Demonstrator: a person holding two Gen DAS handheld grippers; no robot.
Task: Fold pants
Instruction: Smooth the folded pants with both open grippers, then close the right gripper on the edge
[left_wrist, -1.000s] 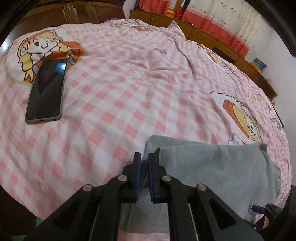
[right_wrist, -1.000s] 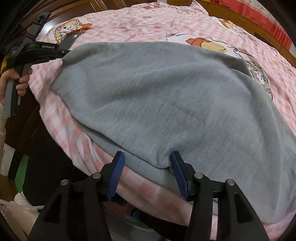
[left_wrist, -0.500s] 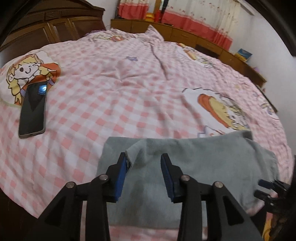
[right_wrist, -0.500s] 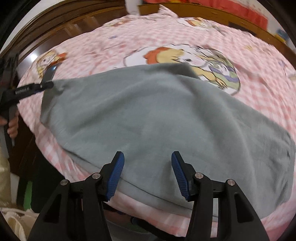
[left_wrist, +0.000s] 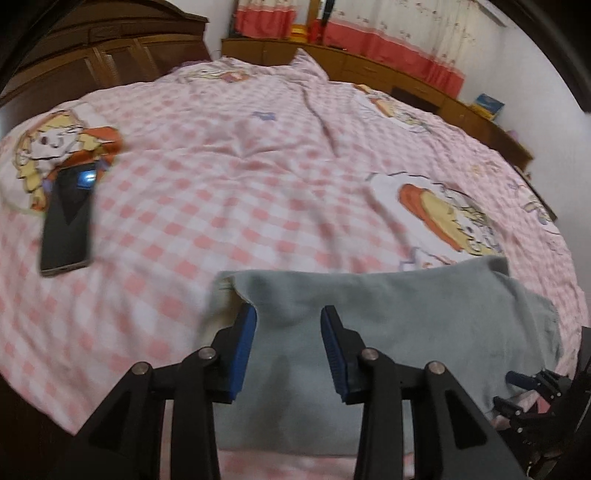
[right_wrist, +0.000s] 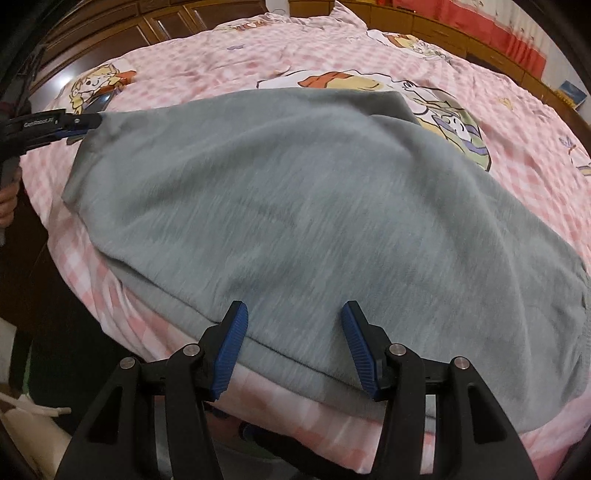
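The grey pants (right_wrist: 295, 206) lie folded flat on the pink checked bedspread (left_wrist: 229, 177), near the bed's front edge. In the left wrist view they (left_wrist: 388, 325) fill the lower right. My left gripper (left_wrist: 289, 325) is open, its blue pads on either side of the pants' near left corner, holding nothing. It also shows in the right wrist view (right_wrist: 79, 123) at the pants' far left corner. My right gripper (right_wrist: 293, 321) is open above the pants' near edge, empty. Its tips show in the left wrist view (left_wrist: 524, 384) at the far right.
A black phone (left_wrist: 68, 225) lies on the bedspread at the left. Wooden wardrobes (left_wrist: 110, 62) and a low wooden cabinet (left_wrist: 406, 81) with red curtains stand behind the bed. The bed's edge drops off just below the pants.
My left gripper was shut on the pants' corner, then opened and let go. Both grippers have pulled back a little, and the pants now rest flat on the bed.
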